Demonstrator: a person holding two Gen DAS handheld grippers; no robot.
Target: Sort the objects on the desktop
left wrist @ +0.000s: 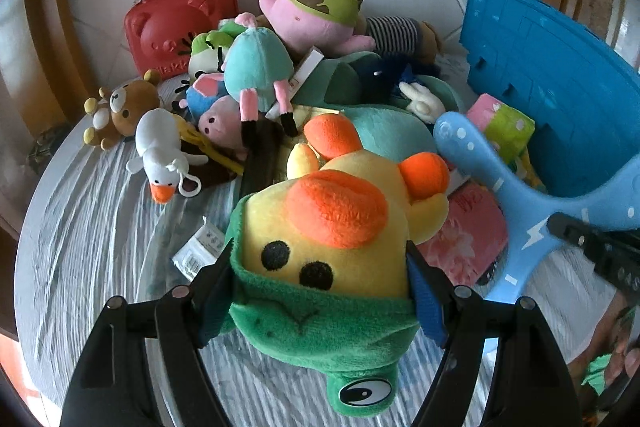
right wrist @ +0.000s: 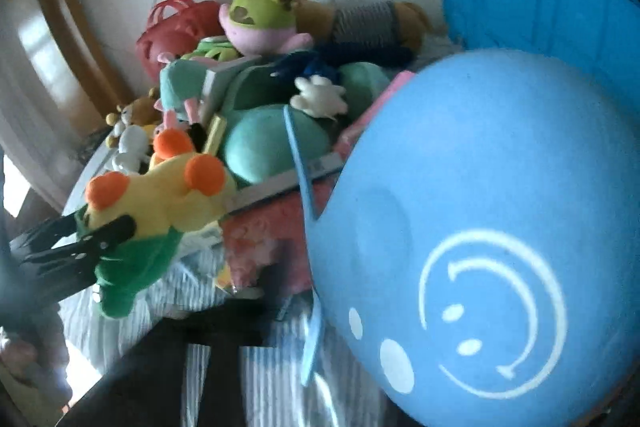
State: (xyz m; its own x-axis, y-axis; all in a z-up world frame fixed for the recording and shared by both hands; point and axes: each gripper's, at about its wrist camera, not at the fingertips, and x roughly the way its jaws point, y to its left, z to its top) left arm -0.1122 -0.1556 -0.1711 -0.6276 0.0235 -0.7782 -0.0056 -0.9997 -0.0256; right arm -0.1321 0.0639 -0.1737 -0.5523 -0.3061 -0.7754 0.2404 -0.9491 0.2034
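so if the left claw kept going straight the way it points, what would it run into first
Probably the teal plush cushion in the toy pile: the left claw is shut on the yellow duck plush, whose orange feet lead toward it. Depth is hard to judge.

Both grippers are angled downward, each closed on a load

The left gripper (left wrist: 320,291) is seen with its black jaws held partly apart, blue pads pressed against both sides of a held thing. The right gripper (left wrist: 600,251) – only partly seen from the left wrist – is clamped fully, its jaws hidden in its own view.
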